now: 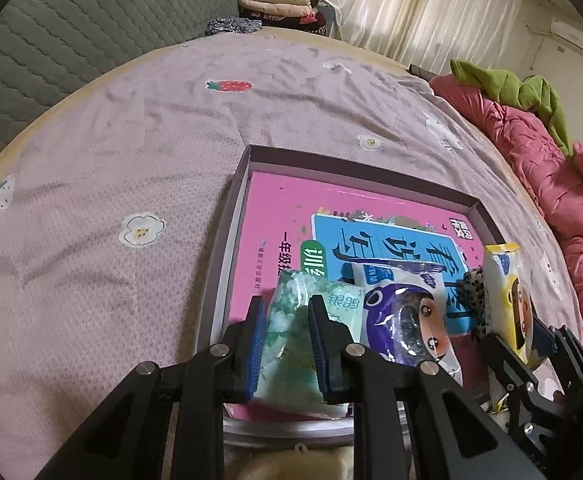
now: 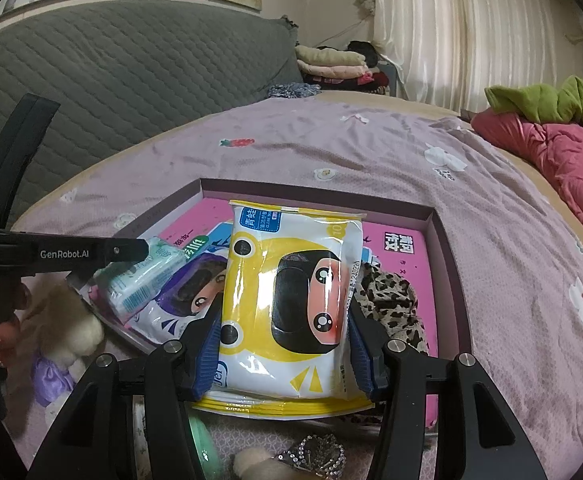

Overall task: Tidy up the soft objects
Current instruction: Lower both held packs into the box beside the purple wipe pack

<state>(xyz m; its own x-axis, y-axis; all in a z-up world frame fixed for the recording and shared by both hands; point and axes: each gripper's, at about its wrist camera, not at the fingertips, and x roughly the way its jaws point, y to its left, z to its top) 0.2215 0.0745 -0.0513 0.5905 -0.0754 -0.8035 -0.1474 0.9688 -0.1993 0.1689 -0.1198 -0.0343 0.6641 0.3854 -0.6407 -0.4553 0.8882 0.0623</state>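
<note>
A shallow purple box [image 1: 251, 152] [image 2: 447, 236] lies on the bed with a pink book [image 1: 275, 208] [image 2: 395, 244] inside. My left gripper [image 1: 287, 344] is shut on a small green tissue pack [image 1: 291, 320] [image 2: 147, 276], held over the box's near left part. My right gripper [image 2: 283, 360] is shut on a yellow wet-wipe pack [image 2: 291, 292] [image 1: 507, 292], held above the box. A purple wet-wipe pack [image 1: 395, 312] [image 2: 187, 300] and a leopard-print cloth [image 2: 391, 304] [image 1: 473, 292] lie in the box.
The pink bedsheet [image 1: 131, 140] spreads to the left and far side. A red quilt [image 1: 551, 168] with a green garment [image 2: 551, 100] lies at the right. A plush toy [image 2: 67, 320], a beaded crown [image 2: 315, 456] and a green round thing [image 2: 203, 440] lie by the box's near edge.
</note>
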